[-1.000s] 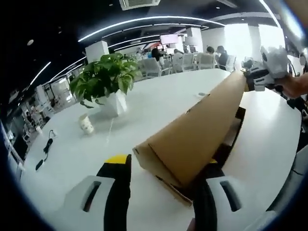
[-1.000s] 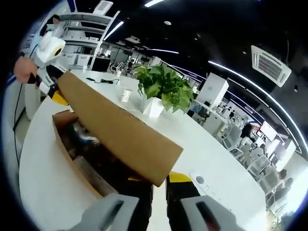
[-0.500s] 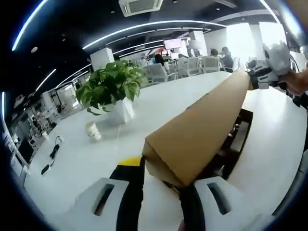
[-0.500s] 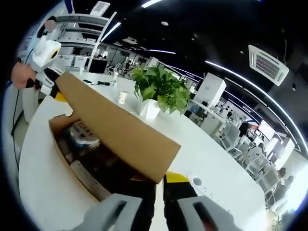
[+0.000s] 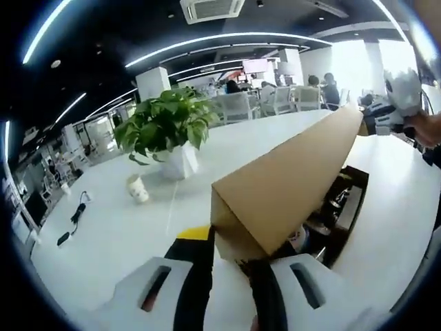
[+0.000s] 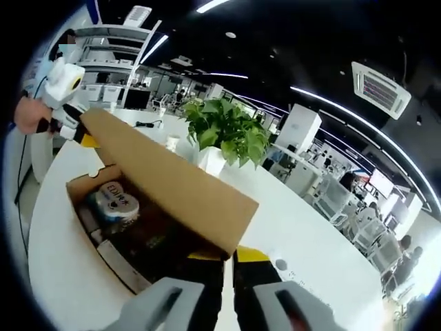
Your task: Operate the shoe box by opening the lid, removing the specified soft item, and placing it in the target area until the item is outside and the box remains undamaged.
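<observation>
1. Left gripper view looks along the left tool (image 5: 231, 252), whose jaws are closed onto the near corner of the cardboard lid (image 5: 289, 183). At the lid's far end the right tool (image 5: 393, 114), held in a person's hand (image 5: 428, 127), grips the opposite corner.
2. Right gripper view gives the mirror of this: the right tool (image 6: 229, 258) is pinched shut on its corner of the lid (image 6: 165, 186), and the left tool (image 6: 65, 114) holds the far corner.
3. Change over the last second: the lid has swung higher on its hinge. A second ago it lay low over the shoe box (image 6: 76, 186) and hid most of the inside; now it stands tilted up and back, with the interior open to the right gripper view.
4. With the lid raised, the contents show: a round, pale blue-and-white item with printed lettering (image 6: 114, 201) sits near the far end of the box, with darker things beside it that I cannot make out. Whether the round item is the specified soft one cannot be told.
5. The box rests on the white worktop (image 5: 103, 221), well apart from the potted plant (image 5: 169, 127) and the paper cup (image 5: 138, 187).
6. Judgement: opening is largely done and the cardboard looks uncreased. Both tools are occupied with the lid, so one would need to let go, with the lid propped or held by the other, before anything can be lifted out. Letting it drop or forcing it further back could strain the hinge.
</observation>
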The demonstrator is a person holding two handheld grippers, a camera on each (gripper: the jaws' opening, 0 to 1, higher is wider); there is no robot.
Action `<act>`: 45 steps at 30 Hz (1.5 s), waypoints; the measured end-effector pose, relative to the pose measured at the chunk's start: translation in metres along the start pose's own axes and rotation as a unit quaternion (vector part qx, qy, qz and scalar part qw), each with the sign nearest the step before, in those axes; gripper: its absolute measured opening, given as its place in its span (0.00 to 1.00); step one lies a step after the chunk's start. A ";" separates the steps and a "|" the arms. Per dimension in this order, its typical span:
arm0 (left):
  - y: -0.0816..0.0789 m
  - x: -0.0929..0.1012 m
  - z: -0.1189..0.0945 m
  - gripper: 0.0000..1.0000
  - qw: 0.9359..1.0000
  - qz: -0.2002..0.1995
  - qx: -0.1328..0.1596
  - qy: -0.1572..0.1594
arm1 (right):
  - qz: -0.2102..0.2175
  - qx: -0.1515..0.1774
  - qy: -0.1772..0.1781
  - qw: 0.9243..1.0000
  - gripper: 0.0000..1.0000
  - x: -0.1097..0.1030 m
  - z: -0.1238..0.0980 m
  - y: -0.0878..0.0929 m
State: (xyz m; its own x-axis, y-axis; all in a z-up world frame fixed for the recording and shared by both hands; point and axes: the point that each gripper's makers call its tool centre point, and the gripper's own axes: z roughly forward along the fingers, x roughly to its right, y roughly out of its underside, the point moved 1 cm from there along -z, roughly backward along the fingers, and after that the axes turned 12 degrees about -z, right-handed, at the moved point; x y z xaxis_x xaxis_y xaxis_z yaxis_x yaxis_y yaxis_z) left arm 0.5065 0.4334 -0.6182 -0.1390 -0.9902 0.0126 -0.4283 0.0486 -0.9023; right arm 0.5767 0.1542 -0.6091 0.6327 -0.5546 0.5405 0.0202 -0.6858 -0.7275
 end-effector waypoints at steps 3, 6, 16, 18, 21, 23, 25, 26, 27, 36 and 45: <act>-0.003 -0.002 0.002 0.16 1.000 -0.001 0.000 -0.001 | 0.001 0.001 0.000 1.000 0.00 0.003 0.003 -0.004; -0.006 -0.005 0.004 0.15 1.000 -0.005 0.000 0.000 | -0.002 0.001 0.000 1.000 0.00 0.006 0.006 -0.007; -0.014 -0.011 0.009 0.11 1.000 -0.014 0.000 0.000 | -0.003 0.002 -0.002 1.000 0.00 0.016 0.016 -0.014; -0.015 -0.012 0.010 0.11 1.000 -0.017 0.000 0.000 | -0.003 0.001 -0.003 1.000 0.00 0.016 0.017 -0.015; -0.017 -0.013 0.012 0.10 1.000 -0.017 0.000 -0.001 | -0.005 0.001 -0.004 1.000 0.00 0.017 0.018 -0.017; -0.018 -0.014 0.013 0.10 1.000 -0.019 -0.001 -0.001 | -0.006 0.001 -0.006 1.000 0.00 0.018 0.018 -0.018; -0.019 -0.015 0.014 0.09 1.000 -0.019 -0.001 -0.002 | -0.008 0.000 -0.007 1.000 0.00 0.019 0.020 -0.018; -0.020 -0.016 0.016 0.09 1.000 -0.020 -0.002 -0.002 | -0.008 0.000 -0.007 1.000 0.00 0.020 0.021 -0.019; -0.020 -0.017 0.016 0.09 1.000 -0.021 -0.002 -0.002 | -0.009 0.000 -0.007 1.000 0.00 0.021 0.022 -0.020; -0.025 -0.023 0.024 0.08 1.000 -0.028 -0.007 0.000 | -0.019 -0.004 -0.014 1.000 0.00 0.028 0.030 -0.025; -0.030 -0.029 0.033 0.07 0.999 -0.037 -0.012 0.003 | -0.029 -0.011 -0.020 0.999 0.00 0.036 0.043 -0.031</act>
State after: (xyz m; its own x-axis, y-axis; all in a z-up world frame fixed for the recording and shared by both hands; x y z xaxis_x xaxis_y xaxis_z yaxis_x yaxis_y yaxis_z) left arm 0.5529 0.4564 -0.6055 -0.1123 -0.9903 0.0813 -0.4594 -0.0208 -0.8880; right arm 0.6319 0.1759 -0.5848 0.6620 -0.4950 0.5628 0.0403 -0.7263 -0.6862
